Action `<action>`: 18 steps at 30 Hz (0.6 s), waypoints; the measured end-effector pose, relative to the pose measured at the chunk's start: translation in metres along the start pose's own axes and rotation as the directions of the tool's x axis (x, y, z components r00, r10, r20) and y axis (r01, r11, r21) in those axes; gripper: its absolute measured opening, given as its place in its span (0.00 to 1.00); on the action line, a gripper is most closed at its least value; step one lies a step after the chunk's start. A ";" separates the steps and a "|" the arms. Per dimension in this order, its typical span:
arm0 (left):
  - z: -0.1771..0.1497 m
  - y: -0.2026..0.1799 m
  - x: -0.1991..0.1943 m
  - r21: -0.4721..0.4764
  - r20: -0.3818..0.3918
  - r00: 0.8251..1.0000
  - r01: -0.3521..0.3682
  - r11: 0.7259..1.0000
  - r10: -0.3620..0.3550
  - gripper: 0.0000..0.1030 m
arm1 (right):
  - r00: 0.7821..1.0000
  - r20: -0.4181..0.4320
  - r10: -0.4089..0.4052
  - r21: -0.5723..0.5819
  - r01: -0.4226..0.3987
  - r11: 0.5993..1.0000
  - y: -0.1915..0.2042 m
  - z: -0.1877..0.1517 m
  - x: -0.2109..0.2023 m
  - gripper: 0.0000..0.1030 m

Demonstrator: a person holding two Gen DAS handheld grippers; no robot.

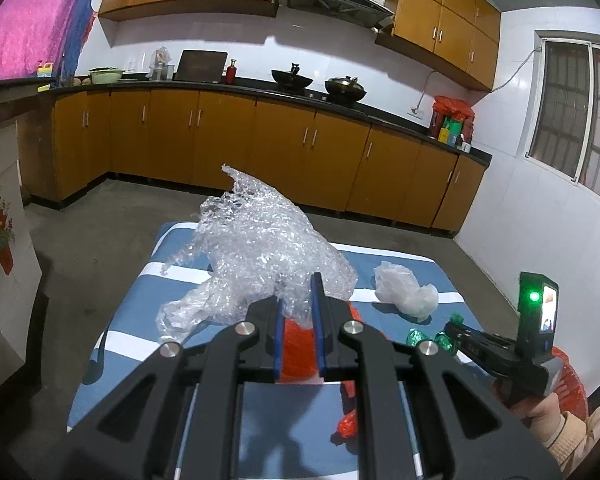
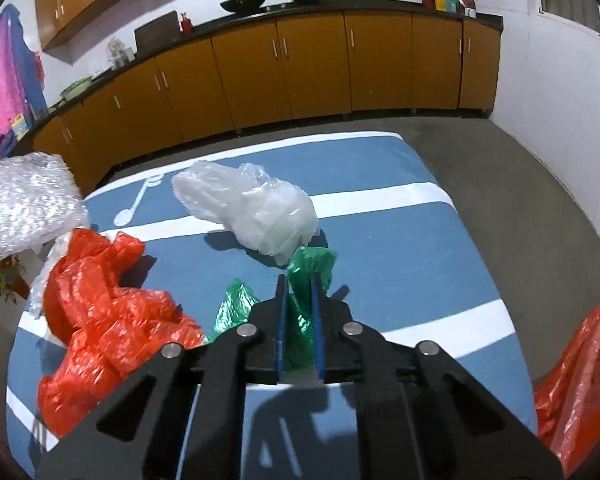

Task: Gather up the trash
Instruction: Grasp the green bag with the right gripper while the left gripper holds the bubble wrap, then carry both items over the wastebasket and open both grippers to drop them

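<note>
The left gripper (image 1: 298,312) pinches a sheet of bubble wrap (image 1: 260,252), held up above the blue striped table (image 1: 400,258). The right gripper (image 2: 298,312) is clenched on a green plastic bag (image 2: 308,280). A white plastic bag (image 2: 256,212) lies just beyond it, slightly left, nearer the right hand. The red plastic bag (image 2: 104,304) sprawls near-left.

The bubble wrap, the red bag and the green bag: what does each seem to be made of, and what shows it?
Bubble wrap: clear plastic film, glossy, with small air cells. Red bag: thin, translucent plastic, crinkled and shiny. Green bag: similar thin plastic film, translucent, pinched in the right gripper.
</note>
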State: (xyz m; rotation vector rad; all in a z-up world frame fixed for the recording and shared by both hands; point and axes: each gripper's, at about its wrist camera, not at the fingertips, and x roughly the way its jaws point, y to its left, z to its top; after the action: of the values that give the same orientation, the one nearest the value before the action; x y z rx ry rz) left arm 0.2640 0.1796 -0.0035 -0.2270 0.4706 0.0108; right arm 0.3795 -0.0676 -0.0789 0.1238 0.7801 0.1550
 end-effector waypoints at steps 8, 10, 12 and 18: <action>0.000 -0.010 -0.015 0.021 0.006 0.999 0.044 0.999 -0.044 0.13 | 0.998 0.056 0.023 0.014 -0.024 1.000 -0.015 -0.008 -0.048 0.03; 0.000 -0.017 -0.019 0.030 0.007 0.998 0.057 0.998 -0.058 0.13 | 0.997 0.075 0.023 0.015 -0.024 1.000 -0.020 -0.007 -0.062 0.03; -0.001 -0.027 -0.023 0.042 0.003 0.997 0.076 0.996 -0.076 0.13 | 0.995 0.099 0.023 0.020 -0.025 0.999 -0.026 -0.007 -0.079 0.03; -0.009 -0.058 -0.035 0.087 -0.013 0.990 0.142 0.986 -0.142 0.13 | 0.987 0.163 -0.007 0.052 -0.001 0.999 -0.053 -0.005 -0.126 0.03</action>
State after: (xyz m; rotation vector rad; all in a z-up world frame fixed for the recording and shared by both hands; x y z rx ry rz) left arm 0.2319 0.1224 0.0166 -0.1738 0.4599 -0.1499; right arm 0.2928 -0.1425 -0.0046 0.1824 0.6212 0.1200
